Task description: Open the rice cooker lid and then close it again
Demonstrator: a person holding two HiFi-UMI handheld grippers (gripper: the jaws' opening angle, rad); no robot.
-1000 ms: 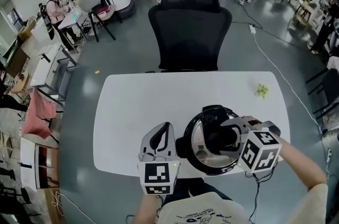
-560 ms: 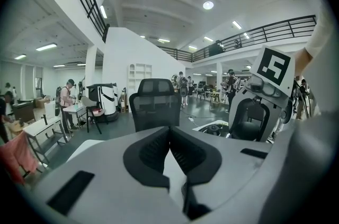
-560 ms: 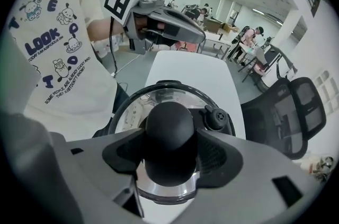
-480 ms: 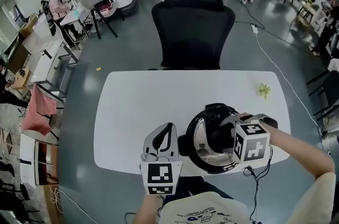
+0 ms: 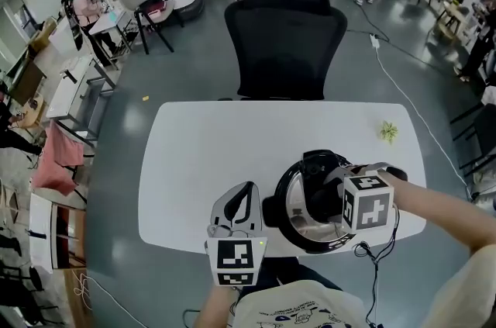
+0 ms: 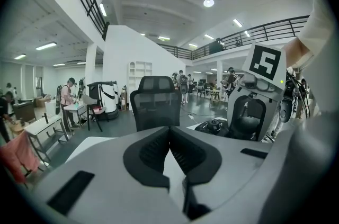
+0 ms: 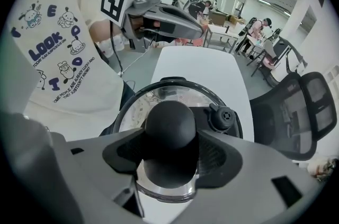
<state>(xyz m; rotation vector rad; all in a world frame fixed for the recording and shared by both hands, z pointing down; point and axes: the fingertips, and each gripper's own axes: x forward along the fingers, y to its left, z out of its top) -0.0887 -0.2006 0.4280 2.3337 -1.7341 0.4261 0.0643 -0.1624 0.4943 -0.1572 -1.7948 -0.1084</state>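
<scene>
The black rice cooker [image 5: 280, 219] stands near the front edge of the white table [image 5: 201, 156], its glass lid [image 7: 136, 112] down on the pot. My right gripper [image 5: 329, 198] points steeply down over the lid. In the right gripper view its pads [image 7: 132, 157] press both sides of the round black lid knob [image 7: 170, 122], next to the steam valve [image 7: 221, 118]. My left gripper [image 5: 246, 188] rests just left of the cooker, jaws together with nothing in them [image 6: 170, 135].
A black office chair [image 5: 285, 32] stands behind the table. A small green thing [image 5: 387, 132] lies near the table's far right corner. Desks, people and equipment fill the room beyond. A cable [image 5: 376, 260] hangs off the right gripper.
My right gripper has tipped further downward and sunk a little over the lid knob. The left gripper and the cooker have stayed where they were.
</scene>
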